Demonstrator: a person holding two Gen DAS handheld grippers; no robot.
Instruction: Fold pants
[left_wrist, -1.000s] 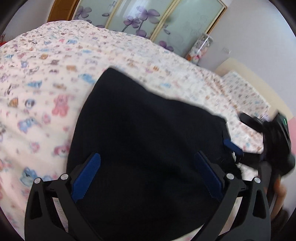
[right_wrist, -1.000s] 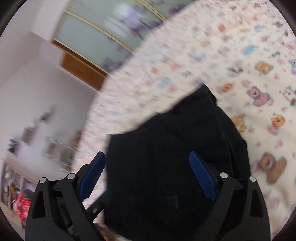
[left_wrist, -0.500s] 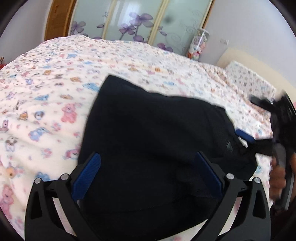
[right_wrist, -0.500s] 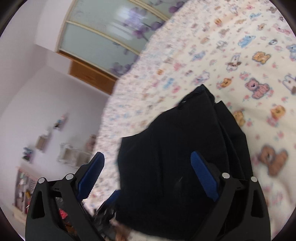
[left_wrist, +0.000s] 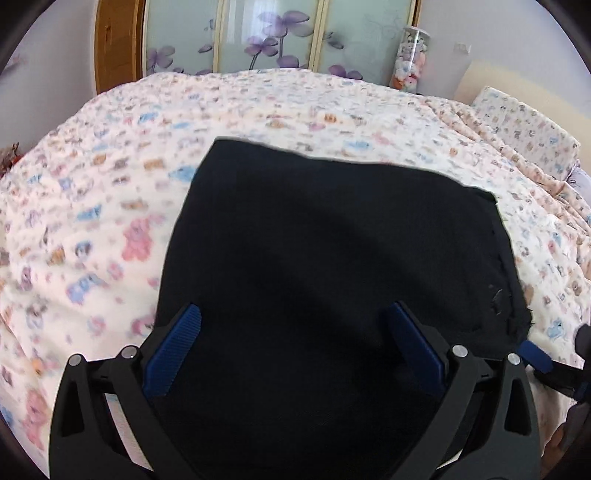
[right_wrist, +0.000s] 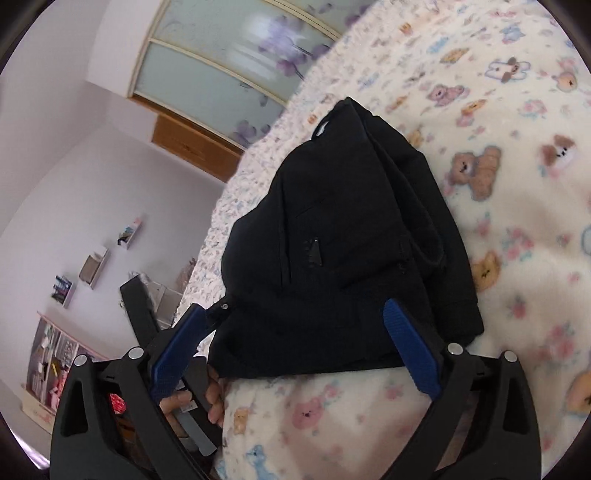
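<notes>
The black pants lie folded in a compact stack on the bed. In the right wrist view the pants show layered folds and a small zip pull. My left gripper is open and empty, hovering over the near edge of the pants. My right gripper is open and empty, just off the near right side of the stack. The right gripper's blue fingertip shows at the right edge of the left wrist view. The left gripper's body and the hand holding it show at lower left of the right wrist view.
The bed cover is cream with teddy-bear prints and spreads all around the pants. Frosted wardrobe doors with purple flowers stand behind the bed. A pillow lies far right. Wall shelves hang beyond the bed edge.
Both grippers have drawn back from the pants. The right gripper has slid toward the near right edge of the stack, and more bed cover shows under it.
</notes>
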